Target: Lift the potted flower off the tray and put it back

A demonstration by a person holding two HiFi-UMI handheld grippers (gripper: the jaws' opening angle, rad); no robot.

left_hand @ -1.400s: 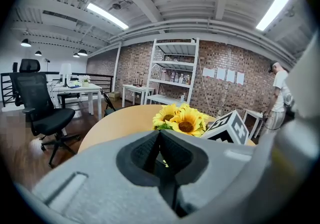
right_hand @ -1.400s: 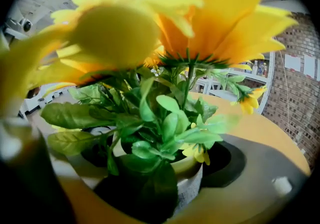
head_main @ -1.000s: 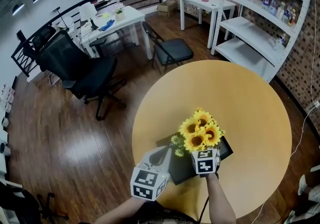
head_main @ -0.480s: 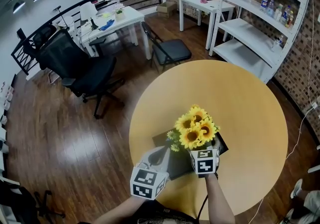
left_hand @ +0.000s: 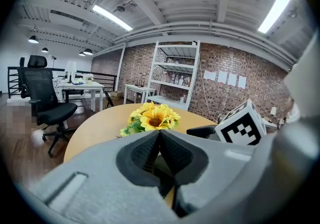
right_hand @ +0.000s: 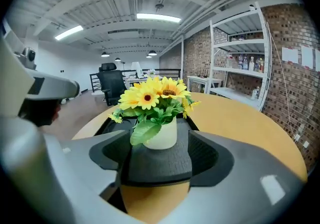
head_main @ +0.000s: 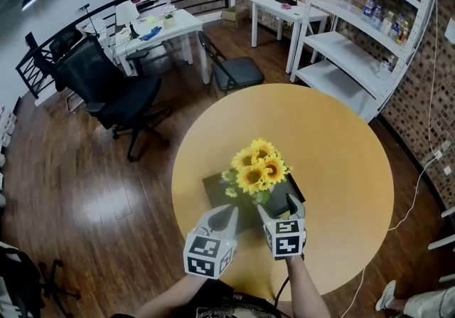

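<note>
Two grippers hung over the bench's (head_main: 334, 146) near edge: the left gripper (head_main: 231, 210) had fingers pressed together, empty; the right gripper (head_main: 281, 204) had fingers apart, just closing partway, nothing between them. Just beyond the right one's fingers, nearer it than the left, the flower (head_main: 257, 167) stood upright on the tray (head_main: 215, 188), long axis vertical.

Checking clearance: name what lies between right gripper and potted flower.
Only bare black tray, per the right gripper view. The right gripper's empty jaws have just been closing.

On table (head_main: 334, 146): tray (head_main: 215, 194); on tray: potted flower (head_main: 257, 167); shelf unit (head_main: 355, 46) behind table, right
</note>
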